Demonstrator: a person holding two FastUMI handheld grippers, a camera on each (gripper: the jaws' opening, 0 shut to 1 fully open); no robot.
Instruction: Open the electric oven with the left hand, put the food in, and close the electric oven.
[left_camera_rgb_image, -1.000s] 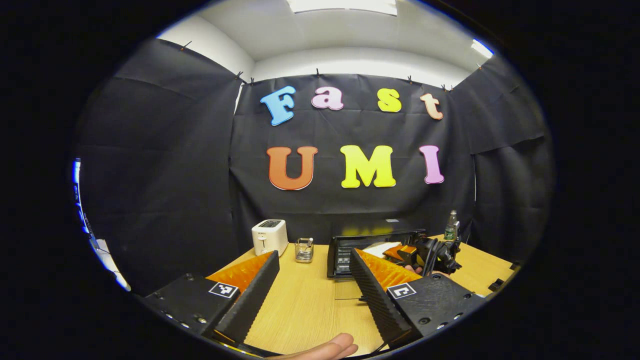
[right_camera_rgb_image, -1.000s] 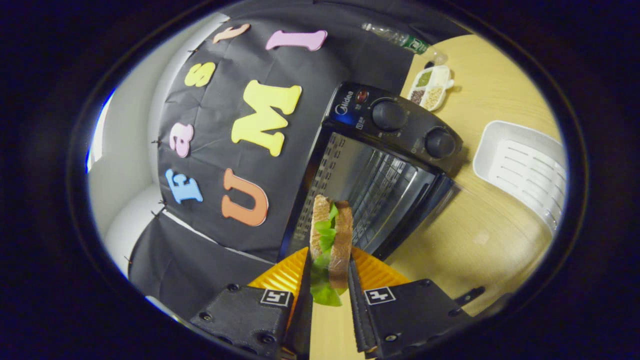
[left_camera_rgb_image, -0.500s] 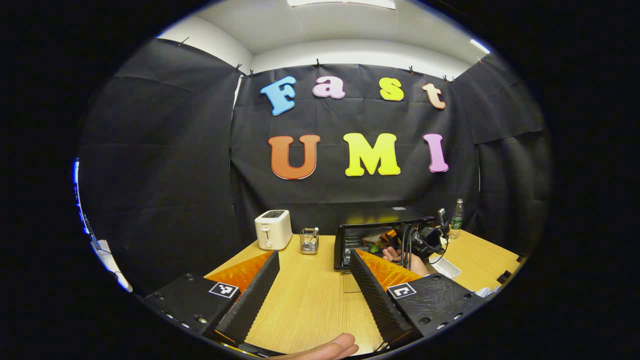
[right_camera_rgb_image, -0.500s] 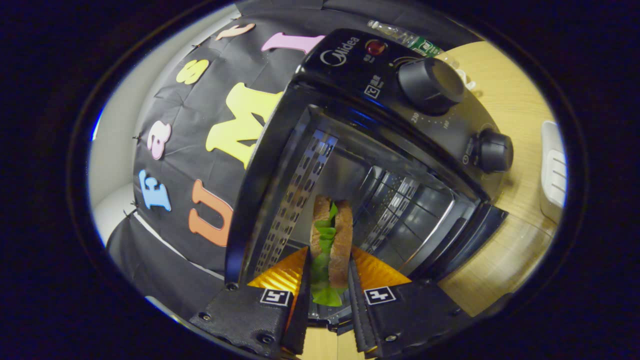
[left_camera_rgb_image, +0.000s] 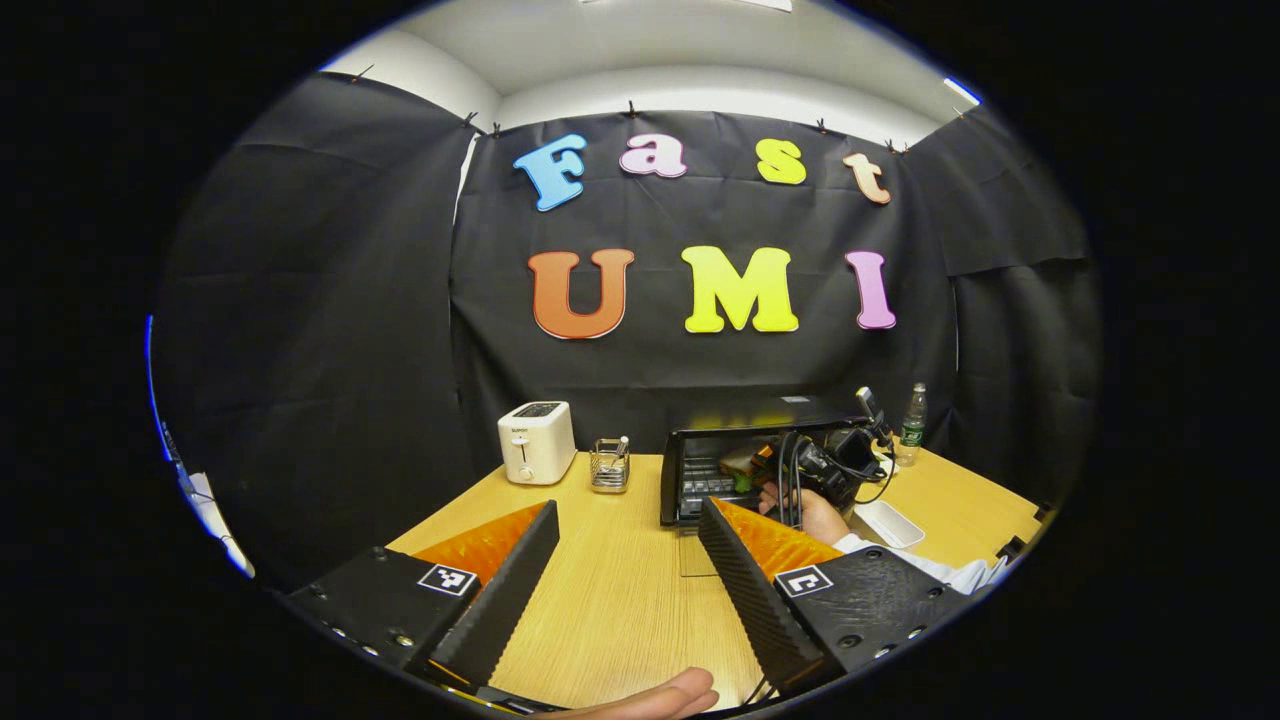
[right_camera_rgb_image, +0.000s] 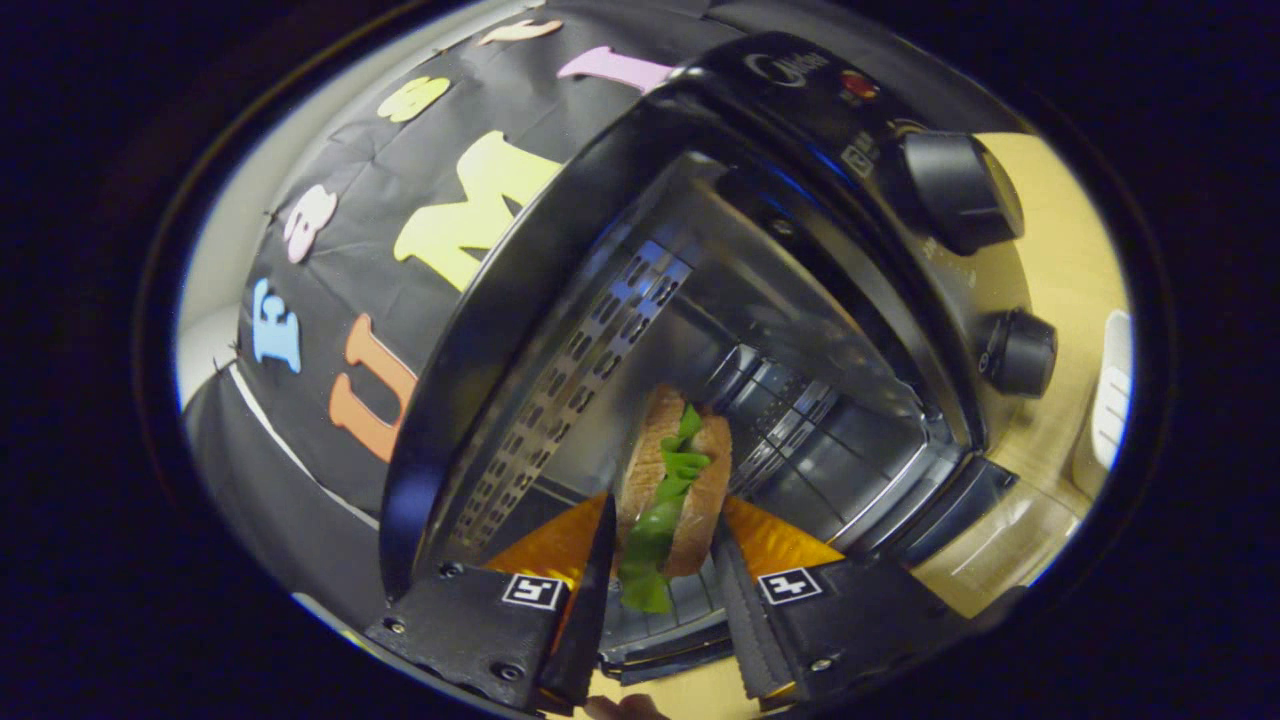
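We moved right gripper (right_camera_rgb_image: 660, 590) into black electric oven (right_camera_rgb_image: 800, 200) | loosening on brown-bread lettuce sandwich (right_camera_rgb_image: 672, 490) | left gripper (left_camera_rgb_image: 625, 560) open | next: close door

Midea logo on electric oven (right_camera_rgb_image: 560, 270) panel

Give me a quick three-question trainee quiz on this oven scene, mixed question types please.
1. True or false: the oven door is shut.
2. Multiple choice: what do the right tongs hold? A) a bottle B) a sandwich C) a tray
3. Short answer: in the left gripper view, what white appliance stands left of the oven?

Key
1. False. The door is down and the cavity is open.
2. B. The sandwich sits between the fingers, at the oven mouth.
3. The toaster, on the table beyond the open left tongs.
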